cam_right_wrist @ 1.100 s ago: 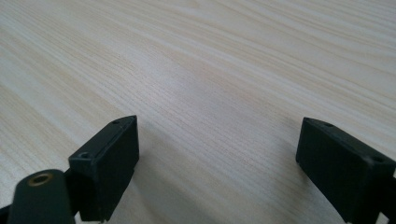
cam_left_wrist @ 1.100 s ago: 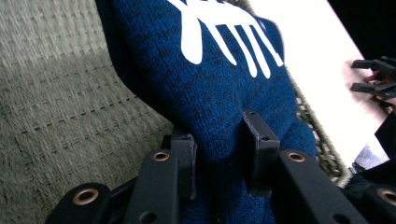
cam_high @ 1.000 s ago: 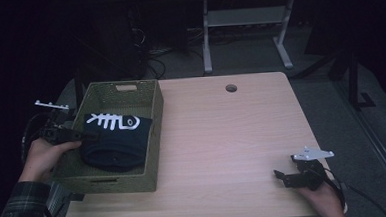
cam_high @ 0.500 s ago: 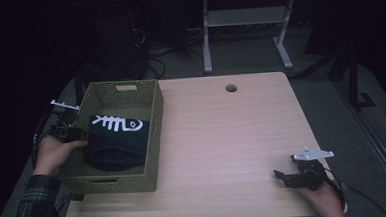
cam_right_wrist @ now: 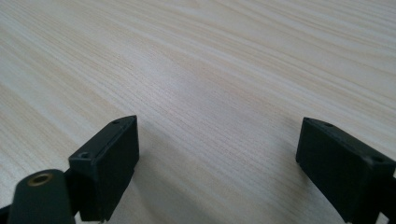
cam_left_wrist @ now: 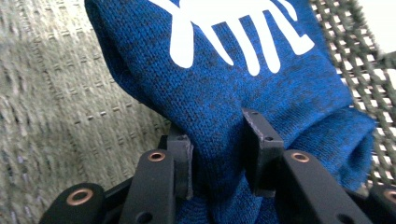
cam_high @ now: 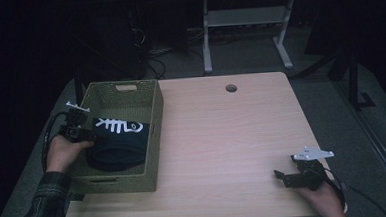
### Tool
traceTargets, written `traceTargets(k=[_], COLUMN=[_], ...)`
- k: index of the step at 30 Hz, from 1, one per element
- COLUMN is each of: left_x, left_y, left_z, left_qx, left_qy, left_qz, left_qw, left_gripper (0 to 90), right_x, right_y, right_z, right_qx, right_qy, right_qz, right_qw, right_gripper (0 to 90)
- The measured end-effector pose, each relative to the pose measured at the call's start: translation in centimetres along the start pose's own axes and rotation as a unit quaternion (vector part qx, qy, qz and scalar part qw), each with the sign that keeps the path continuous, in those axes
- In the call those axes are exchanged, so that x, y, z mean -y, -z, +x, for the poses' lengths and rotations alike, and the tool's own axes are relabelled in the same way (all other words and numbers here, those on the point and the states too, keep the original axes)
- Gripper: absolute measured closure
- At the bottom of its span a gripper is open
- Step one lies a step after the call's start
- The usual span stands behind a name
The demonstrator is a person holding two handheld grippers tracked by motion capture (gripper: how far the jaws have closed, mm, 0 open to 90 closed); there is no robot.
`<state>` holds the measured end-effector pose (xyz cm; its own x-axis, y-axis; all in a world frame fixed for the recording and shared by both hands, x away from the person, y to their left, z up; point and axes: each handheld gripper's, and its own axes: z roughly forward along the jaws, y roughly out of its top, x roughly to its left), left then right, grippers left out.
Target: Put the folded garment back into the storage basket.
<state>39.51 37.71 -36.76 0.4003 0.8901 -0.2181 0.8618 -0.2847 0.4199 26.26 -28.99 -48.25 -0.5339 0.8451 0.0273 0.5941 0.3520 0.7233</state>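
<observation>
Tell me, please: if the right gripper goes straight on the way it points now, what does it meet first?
Probably nothing soon. The right gripper stands open over the bare table, pointing leftward across it in the high view. The basket lies that way, far off; whether it sits in line is unclear.

basket walls [cam_high: 155,135] hem in blue garment [cam_high: 118,145]; tabletop [cam_high: 232,136] open elsewhere.

We are looking at a light wooden table [cam_high: 232,136] with 1 round cable hole [cam_high: 231,88] near its far edge. Beyond it, a white metal stand [cam_high: 244,30] with 2 legs and a low shelf is standing on grey carpet [cam_high: 179,66]. Loose dark cables [cam_high: 150,50] are lying on the carpet left of the stand, and the background is sitting in darkness.
</observation>
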Motion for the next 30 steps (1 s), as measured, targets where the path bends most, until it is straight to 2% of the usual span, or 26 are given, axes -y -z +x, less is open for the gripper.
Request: traceTargets(k=[8, 12, 20, 25, 30], left_x=[0.1, 0.1, 0.3, 0.1, -0.3], left_y=[-0.2, 0.0, 1.9, 2.6, 2.9], left_z=[0.1, 0.0, -0.1, -0.9, -2.2], left_qx=[-0.023, -0.04, -0.056, -0.058, -0.056], left_qy=[-0.01, -0.01, -0.015, -0.023, -0.038], left_qz=[0.004, 0.001, -0.034, -0.05, -0.068], left_qw=[0.9997, 0.9991, 0.9977, 0.9968, 0.9954], left_gripper=[57.9, 49.4, 33.8, 18.9, 14.2], right_x=[0.0, 0.0, 0.0, 0.0, 0.0], right_y=[0.0, 0.0, 0.0, 0.0, 0.0], right_z=[0.0, 0.0, 0.0, 0.0, 0.0], right_qx=[0.0, 0.0, 0.0, 0.0, 0.0], right_qy=[0.001, 0.001, 0.0, 0.0, 0.0], right_qz=[0.0, 0.0, 0.0, 0.0, 0.0], right_qw=[1.0, 1.0, 1.0, 1.0, 1.0], right_gripper=[12.9, 12.9, 12.9, 12.9, 12.9])
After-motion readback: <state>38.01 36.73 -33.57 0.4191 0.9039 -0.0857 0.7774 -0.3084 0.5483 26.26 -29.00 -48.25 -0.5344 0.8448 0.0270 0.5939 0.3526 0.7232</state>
